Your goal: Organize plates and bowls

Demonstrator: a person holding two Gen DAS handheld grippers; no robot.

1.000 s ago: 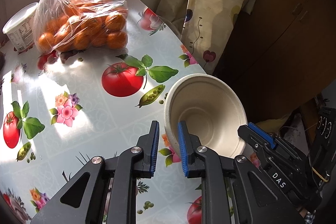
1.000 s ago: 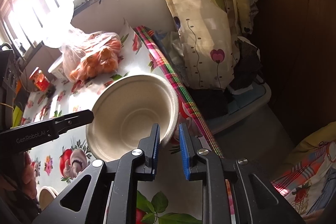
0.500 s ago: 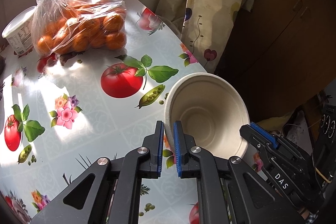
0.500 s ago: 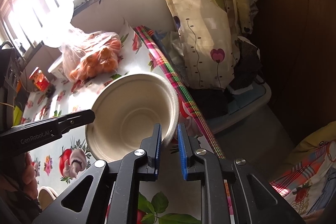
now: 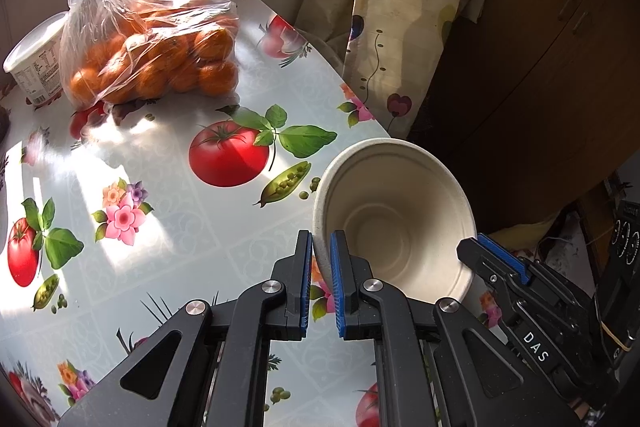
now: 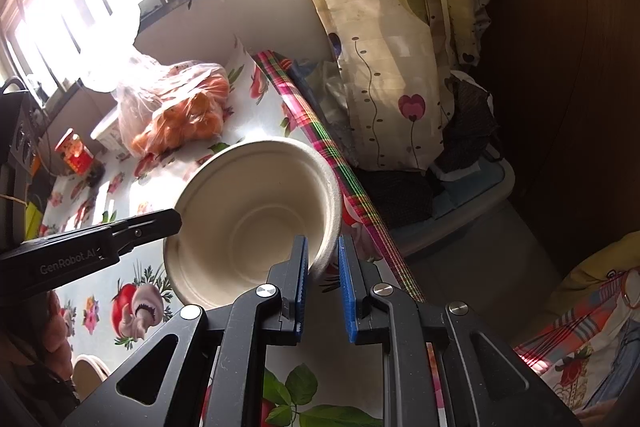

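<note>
Held bowl (image 5: 394, 219) tilted at table (image 5: 168, 227) edge, mouth facing me. My left claw (image 5: 321, 259) clamped on bowl rim at 8 o'clock of mouth, one pad inside, one outside. My right claw (image 6: 323, 259) straddled opposite rim, pads slightly apart, wall between them; firm contact unclear. In left view, right claw sat at 4 o'clock of bowl. Both equally near; left had surer grip. Bag of oranges (image 5: 152, 55) lay at 11 o'clock, well apart. Judged: left should carry bowl.
</note>
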